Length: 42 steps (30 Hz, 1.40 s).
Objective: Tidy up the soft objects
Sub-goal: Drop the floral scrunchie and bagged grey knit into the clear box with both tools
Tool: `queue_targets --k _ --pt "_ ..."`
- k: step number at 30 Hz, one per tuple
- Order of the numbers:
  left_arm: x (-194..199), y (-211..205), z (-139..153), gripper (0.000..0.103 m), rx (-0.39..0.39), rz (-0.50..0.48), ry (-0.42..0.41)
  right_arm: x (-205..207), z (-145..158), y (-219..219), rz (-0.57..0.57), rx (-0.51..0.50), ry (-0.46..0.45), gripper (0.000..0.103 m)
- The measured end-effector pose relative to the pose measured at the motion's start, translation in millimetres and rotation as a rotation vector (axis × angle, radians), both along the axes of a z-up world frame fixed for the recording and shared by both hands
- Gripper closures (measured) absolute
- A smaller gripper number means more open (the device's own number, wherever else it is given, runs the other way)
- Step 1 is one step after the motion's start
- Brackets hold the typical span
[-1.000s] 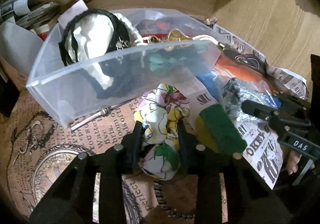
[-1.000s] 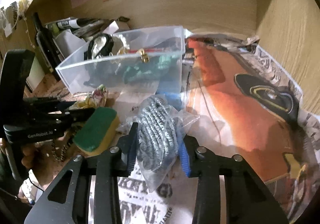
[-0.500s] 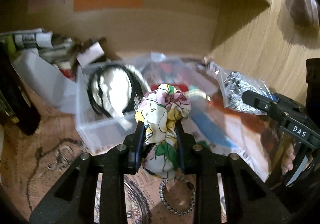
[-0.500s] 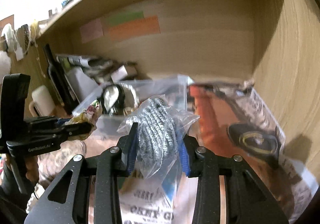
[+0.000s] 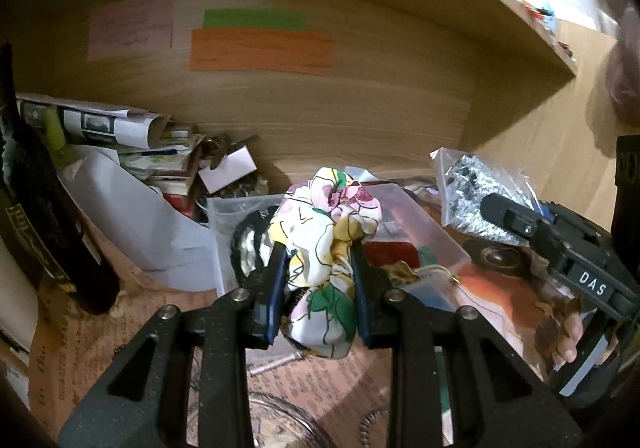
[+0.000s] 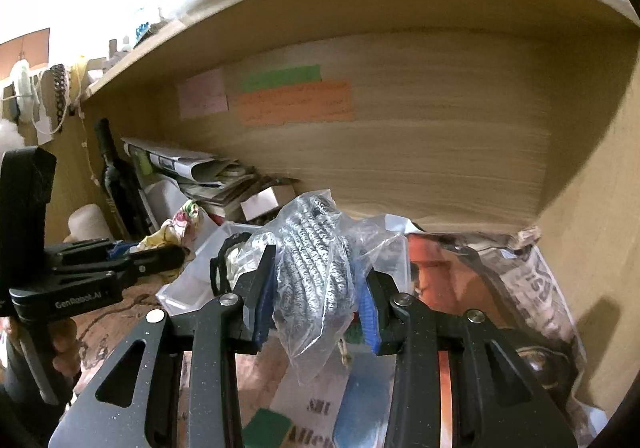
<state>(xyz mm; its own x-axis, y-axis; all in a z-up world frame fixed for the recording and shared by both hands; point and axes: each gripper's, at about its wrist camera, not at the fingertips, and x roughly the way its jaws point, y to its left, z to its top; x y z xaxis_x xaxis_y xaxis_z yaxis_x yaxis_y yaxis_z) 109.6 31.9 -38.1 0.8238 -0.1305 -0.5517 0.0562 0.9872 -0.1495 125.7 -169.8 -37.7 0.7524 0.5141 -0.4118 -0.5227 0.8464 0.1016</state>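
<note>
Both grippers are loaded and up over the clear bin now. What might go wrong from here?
1. The right gripper pinches the bagged grey knit through loose, slick plastic, so it may slip out.
2. The floral scrunchie bulges above and below the left gripper; on release it might snag a pad.
3. The clear bin already looks crowded, and both grippers hang close together over it, so dropping both loads together risks a collision or spillover.

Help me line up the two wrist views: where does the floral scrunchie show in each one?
Left wrist: the floral scrunchie sits at centre, pinched in the left claw.
Right wrist: the floral scrunchie shows at left of centre, held up by the left claw.
Shared landmark: the orange note on the shelf's back wall.
</note>
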Motion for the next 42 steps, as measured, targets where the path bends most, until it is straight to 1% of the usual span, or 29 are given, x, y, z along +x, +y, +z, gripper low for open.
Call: queue_targets --k 5,12,20,22,23,25,30,32,33,35,39,42 --pt "19 7 -7 0.075 0.003 0.013 0.033 19 -11 13 0.007 -0.025 0.042 0.07" --pt "46 9 -30 0.075 0.007 0.018 0.102 46 -34 30 0.008 -0.067 0.126 0.07" --pt "68 4 -54 0.074 0.013 0.004 0.17 66 -55 39 -0.001 -0.128 0.19 0.069" --pt "71 3 -59 0.072 0.018 0.001 0.185 67 -58 39 -0.007 -0.142 0.192 0.069" --pt "72 3 -61 0.067 0.019 0.001 0.19 67 -59 40 -0.012 -0.15 0.193 0.068" --pt "73 3 -63 0.061 0.016 0.003 0.199 68 -60 40 -0.016 -0.161 0.2 0.064" --pt "74 4 -65 0.054 0.006 0.003 0.212 65 -56 38 -0.036 -0.172 0.183 0.04" --pt "71 5 -62 0.047 0.0 0.004 0.208 62 -52 37 -0.041 -0.172 0.17 0.036" --pt "69 6 -61 0.046 -0.002 0.005 0.202 60 -49 35 -0.043 -0.171 0.16 0.032" --pt "62 6 -55 0.041 0.0 0.011 0.18 55 -43 33 -0.051 -0.167 0.138 0.029" --pt "47 7 -39 0.04 0.009 0.024 0.128 39 -29 29 -0.049 -0.159 0.09 0.027" --pt "35 7 -29 0.035 0.016 0.029 0.09 25 -20 26 -0.04 -0.149 0.061 0.025"
